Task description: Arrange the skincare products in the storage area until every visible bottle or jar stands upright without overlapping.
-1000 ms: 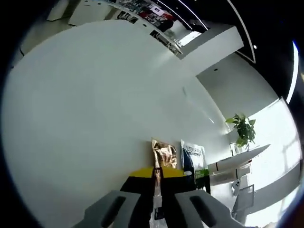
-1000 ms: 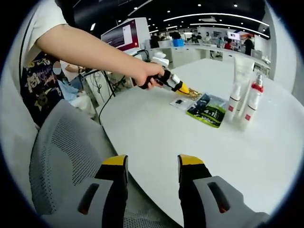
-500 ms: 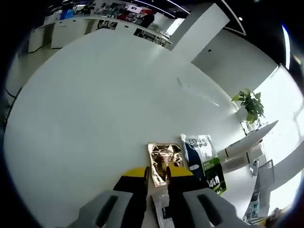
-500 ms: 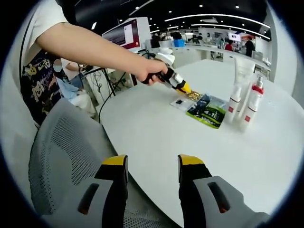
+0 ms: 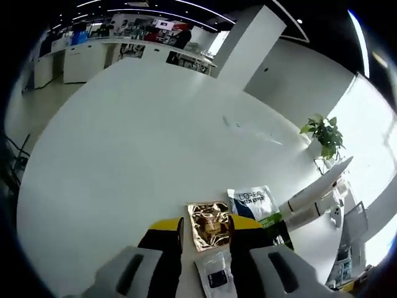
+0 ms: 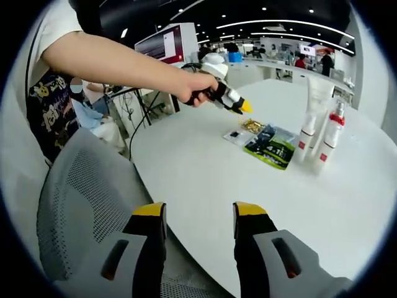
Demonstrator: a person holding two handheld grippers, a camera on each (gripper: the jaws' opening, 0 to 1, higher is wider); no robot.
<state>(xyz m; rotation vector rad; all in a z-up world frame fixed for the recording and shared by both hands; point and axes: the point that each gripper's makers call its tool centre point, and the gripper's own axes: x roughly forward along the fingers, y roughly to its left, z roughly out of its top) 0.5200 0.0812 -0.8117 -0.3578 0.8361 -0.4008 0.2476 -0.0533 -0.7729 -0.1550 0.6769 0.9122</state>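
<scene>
Left claw (image 6: pixel 243 107) released above gold sachet (image 5: pixel 209 225), right claw (image 6: pixel 200 217) released at table edge (image 6: pixel 186 239)

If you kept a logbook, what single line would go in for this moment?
left gripper: open, raised above gold sachet | right gripper: open, at table edge | bottles: upright | sachets flat

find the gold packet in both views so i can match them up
Left gripper view: the gold packet lies flat low in the middle, just ahead of the yellow tips of the left tongs.
Right gripper view: it is a small glint right of centre, under the raised left tongs.
Shared landmark: the dark green packet right beside it.
</scene>
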